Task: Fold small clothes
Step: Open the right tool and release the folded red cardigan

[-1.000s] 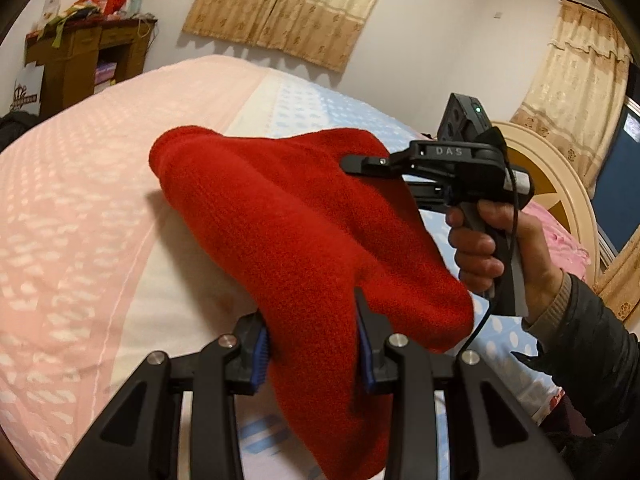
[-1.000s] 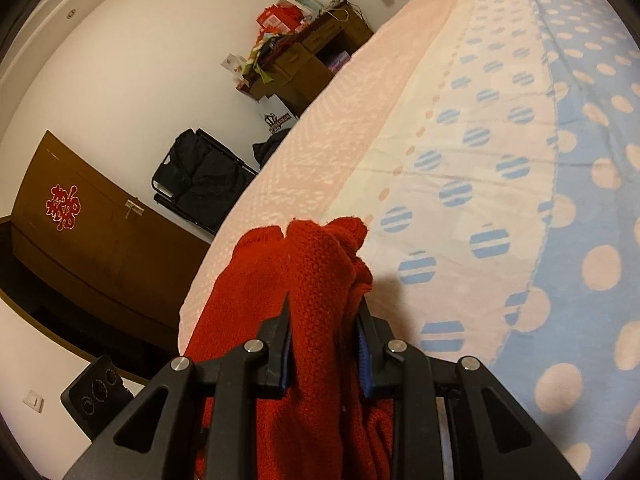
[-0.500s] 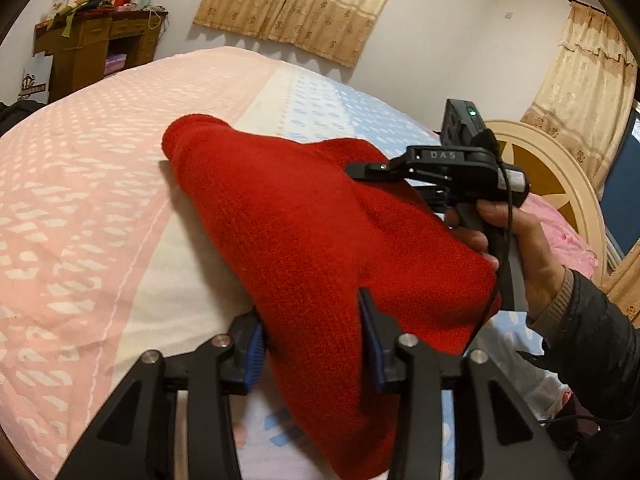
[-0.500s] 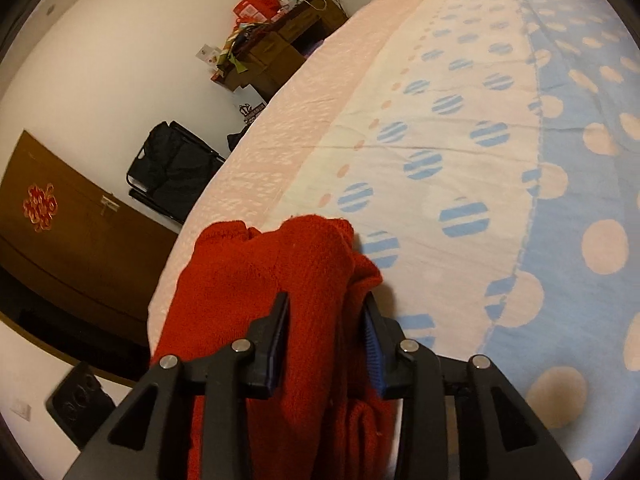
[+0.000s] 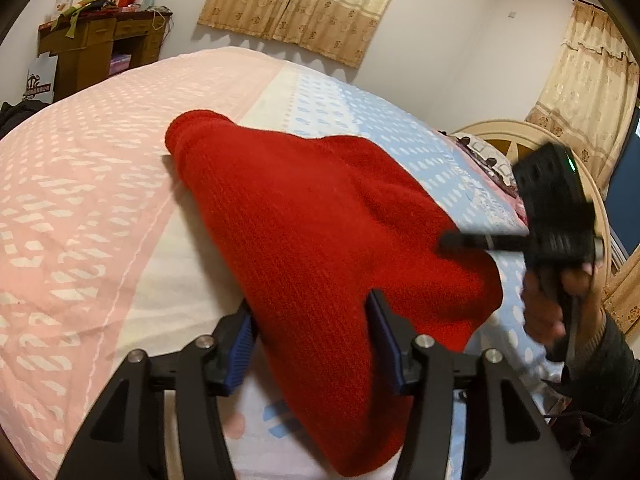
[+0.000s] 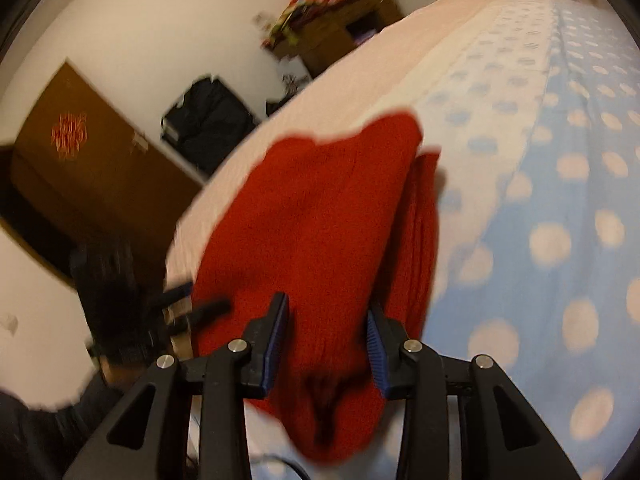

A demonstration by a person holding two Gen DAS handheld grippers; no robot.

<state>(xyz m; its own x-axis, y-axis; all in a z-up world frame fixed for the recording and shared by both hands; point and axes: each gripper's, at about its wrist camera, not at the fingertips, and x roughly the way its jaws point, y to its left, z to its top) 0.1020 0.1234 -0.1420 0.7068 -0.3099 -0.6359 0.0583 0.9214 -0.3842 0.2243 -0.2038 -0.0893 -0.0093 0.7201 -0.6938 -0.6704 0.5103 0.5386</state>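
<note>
A red knitted garment (image 5: 320, 232) lies folded over on the bed, its far end resting on the cover. My left gripper (image 5: 312, 332) has its fingers wide apart around the garment's near edge. My right gripper (image 6: 326, 332) also has its fingers spread, with the red garment (image 6: 328, 216) between and below them. In the left wrist view the right gripper (image 5: 464, 240) sits at the garment's right edge, blurred by motion.
The bed cover (image 5: 80, 200) is pink on the left, white in the middle, blue with dots on the right. A rounded headboard (image 5: 540, 144) is at the right. A wooden desk (image 5: 92, 48) with clutter stands beyond the bed. A dark bag (image 6: 208, 120) and brown door (image 6: 80, 152) are off the bed.
Both grippers have opened wider around the red garment. The right gripper has swung down and to the right, and the garment has sunk onto the bed.
</note>
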